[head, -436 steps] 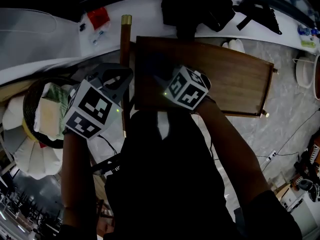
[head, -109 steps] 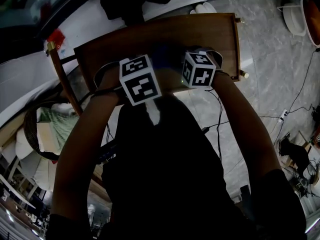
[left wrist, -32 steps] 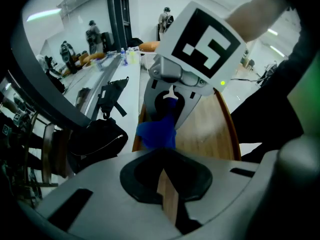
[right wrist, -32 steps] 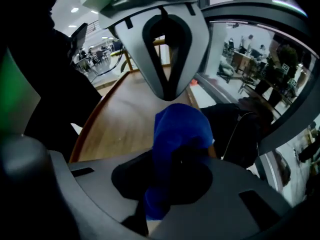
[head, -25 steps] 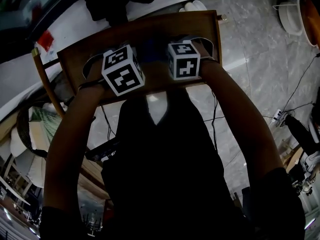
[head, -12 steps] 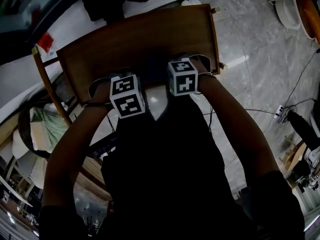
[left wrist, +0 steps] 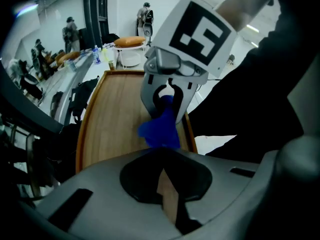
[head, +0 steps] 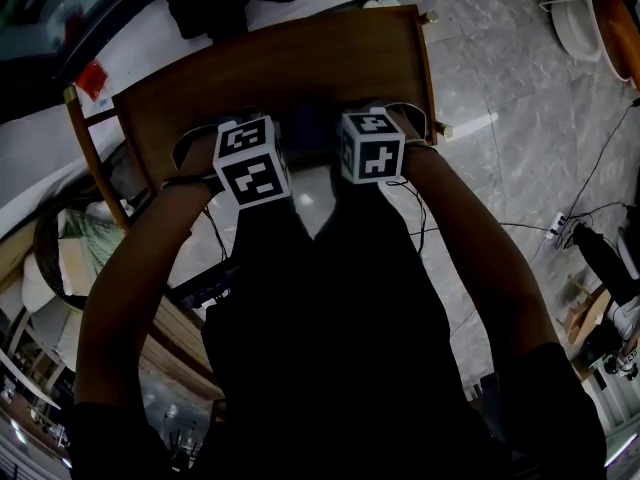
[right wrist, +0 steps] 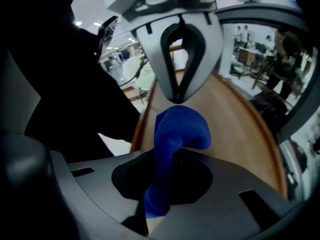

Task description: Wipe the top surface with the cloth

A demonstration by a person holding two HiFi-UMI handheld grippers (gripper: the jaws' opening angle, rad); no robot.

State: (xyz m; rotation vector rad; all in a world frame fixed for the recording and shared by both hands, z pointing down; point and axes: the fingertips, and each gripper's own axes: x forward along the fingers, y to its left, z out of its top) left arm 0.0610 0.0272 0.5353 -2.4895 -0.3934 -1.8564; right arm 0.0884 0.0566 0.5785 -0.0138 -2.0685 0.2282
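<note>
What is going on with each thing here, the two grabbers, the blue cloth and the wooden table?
right gripper: shut on the blue cloth.
blue cloth: bunched up, pinched between the jaws, free end poking out over the wood.
left gripper: shut, nothing in it.
wooden table top: flat, lying under both grippers.

My left gripper (left wrist: 165, 184) and right gripper (right wrist: 160, 194) sit side by side over the near edge of the table top (head: 300, 73), tips turned toward each other. The cloth (right wrist: 172, 134) is pinched in the right gripper's jaws, between the two grippers and above the top. The left jaws are together on nothing. A basket (head: 38, 253) lies left of the table, nearer me. A bowl (head: 572, 28) sits on the floor (head: 520, 108), far right.
</note>
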